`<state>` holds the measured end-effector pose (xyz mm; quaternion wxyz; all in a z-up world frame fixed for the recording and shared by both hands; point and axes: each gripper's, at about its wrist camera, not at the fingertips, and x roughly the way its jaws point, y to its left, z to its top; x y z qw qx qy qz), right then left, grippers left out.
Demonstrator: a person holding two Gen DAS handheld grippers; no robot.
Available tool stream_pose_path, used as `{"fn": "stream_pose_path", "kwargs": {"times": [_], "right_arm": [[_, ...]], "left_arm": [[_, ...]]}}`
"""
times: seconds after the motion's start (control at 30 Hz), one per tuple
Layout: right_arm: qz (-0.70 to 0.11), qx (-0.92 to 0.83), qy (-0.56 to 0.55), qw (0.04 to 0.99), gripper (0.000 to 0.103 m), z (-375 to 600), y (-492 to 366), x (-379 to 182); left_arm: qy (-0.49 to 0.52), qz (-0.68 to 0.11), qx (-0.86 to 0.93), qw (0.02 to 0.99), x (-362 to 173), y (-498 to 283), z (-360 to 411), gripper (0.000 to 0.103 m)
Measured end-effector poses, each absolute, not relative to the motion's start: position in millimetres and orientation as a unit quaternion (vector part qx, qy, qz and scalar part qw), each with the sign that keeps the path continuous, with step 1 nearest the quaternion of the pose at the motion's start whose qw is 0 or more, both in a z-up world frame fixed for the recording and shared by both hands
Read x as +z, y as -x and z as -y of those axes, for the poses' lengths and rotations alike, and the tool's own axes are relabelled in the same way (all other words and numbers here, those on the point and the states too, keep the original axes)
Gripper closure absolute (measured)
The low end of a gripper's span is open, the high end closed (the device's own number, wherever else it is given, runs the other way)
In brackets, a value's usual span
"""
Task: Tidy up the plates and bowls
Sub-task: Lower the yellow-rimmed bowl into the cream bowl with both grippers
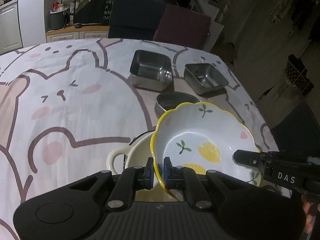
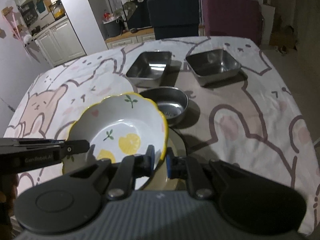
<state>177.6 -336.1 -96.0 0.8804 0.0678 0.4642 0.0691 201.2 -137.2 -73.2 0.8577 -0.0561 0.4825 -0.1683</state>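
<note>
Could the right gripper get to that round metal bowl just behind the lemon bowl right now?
Probably not as things stand. The right gripper is shut on the lemon bowl's rim, as is the left gripper. The round metal bowl sits close behind with nothing covering it, but the lemon bowl must be put down first.

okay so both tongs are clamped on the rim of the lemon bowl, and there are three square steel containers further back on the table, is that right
Not quite. Both the left tongs and right tongs do clamp the lemon bowl by its rim, but the right wrist view shows only two square steel containers; the third steel piece is a round bowl.
</note>
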Motion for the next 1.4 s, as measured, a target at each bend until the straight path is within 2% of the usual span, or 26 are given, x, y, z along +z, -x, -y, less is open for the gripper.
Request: {"fn": "stream_pose_path", "kwargs": {"times": [0.67, 1.4], "right_arm": [[-0.517, 0.073, -0.05, 0.852, 0.089, 332.1, -190.0, -135.5], [-0.541, 0.076, -0.023, 0.837, 0.088, 320.7, -200.9, -149.4]], "left_arm": [[0.032, -0.52, -0.164, 0.838, -103.0, -203.7, 139.8, 0.093], [0.016, -0.529, -0.161, 0.833, -112.3, -207.7, 139.9, 0.093]]}}
